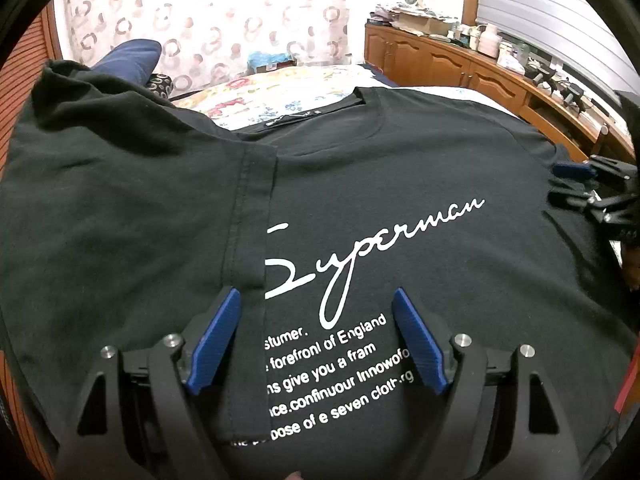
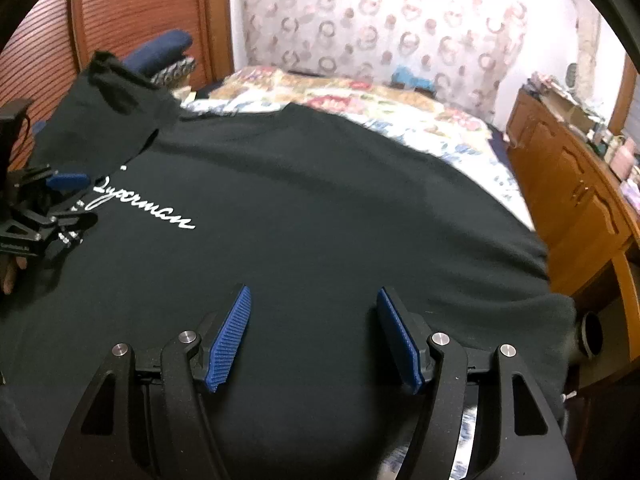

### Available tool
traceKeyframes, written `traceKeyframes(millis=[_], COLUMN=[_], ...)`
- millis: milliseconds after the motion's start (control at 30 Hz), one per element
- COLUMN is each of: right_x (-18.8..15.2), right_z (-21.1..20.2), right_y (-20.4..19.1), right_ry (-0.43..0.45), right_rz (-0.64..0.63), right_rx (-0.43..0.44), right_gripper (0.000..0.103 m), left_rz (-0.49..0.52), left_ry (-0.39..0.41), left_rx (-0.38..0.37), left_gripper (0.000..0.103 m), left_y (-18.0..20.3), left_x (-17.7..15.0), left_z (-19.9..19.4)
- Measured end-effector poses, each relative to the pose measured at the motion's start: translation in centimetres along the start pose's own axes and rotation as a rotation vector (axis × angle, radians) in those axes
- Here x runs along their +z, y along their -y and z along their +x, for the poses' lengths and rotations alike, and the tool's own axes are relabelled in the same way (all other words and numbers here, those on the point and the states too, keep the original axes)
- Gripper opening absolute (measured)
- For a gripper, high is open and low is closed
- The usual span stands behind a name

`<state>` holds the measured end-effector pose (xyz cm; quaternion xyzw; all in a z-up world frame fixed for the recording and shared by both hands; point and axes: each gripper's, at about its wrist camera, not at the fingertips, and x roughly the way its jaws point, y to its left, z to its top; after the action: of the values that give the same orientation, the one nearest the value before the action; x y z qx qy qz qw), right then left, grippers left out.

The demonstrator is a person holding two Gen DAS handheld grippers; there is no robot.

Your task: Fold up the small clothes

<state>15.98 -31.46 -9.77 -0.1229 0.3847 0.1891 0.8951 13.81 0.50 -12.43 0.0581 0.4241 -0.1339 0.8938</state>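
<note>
A black T-shirt (image 1: 400,168) with white "Superman" script lies front-up on the bed. Its left side, with the sleeve (image 1: 100,128), is folded over onto the chest, its hem (image 1: 256,220) covering the start of the print. My left gripper (image 1: 316,300) is open, its blue pads hovering over the fold edge and the printed text. My right gripper (image 2: 314,296) is open above the plain right part of the shirt (image 2: 320,200). Each gripper shows at the edge of the other's view: the right one (image 1: 576,184) and the left one (image 2: 60,192).
The bed has a floral quilt (image 2: 360,96) beyond the shirt's collar. A dark blue pillow (image 1: 128,60) lies at the far left. A wooden cabinet (image 2: 568,184) cluttered with bottles and boxes runs along the right. A patterned curtain (image 2: 380,20) hangs behind.
</note>
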Motion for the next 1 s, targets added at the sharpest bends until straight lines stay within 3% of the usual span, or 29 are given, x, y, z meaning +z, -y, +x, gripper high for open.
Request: traceKeyframes(millis=[333,467,667,867,1000], right_x=[-2.2,-3.5,-4.6,-4.4,-4.1], right_z=[-3.8,-3.6,-2.8,-1.7,-1.9], right_y=[11.1,13.4,15.4,16.3,16.5], right_ry=[0.031,0.002,-0.031,-0.074,-0.068], right_rz=[0.199,0.241,0.295,0.329,0.333], right_rx=[-0.147,-0.155,-0.113,-0.040,-0.008], right_gripper=[0.067,0.067,0.067,0.063,0.044], left_rz=[-0.025,-0.060,-0.092,-0.101,-0.048], left_ry=[0.015,0.100,0.242,0.321,0.308], left_rx=[0.017,0.008,-0.008,-0.032,-0.047], left_gripper=[0.079,0.079,0.079,0.079,0.079], left_y=[0.2,0.5,1.8,3.4,4.7], left_x=[0.1,0.4,1.4,2.3,2.4], left_z=[-0.3,-1.8,-4.6,-5.4,-5.3])
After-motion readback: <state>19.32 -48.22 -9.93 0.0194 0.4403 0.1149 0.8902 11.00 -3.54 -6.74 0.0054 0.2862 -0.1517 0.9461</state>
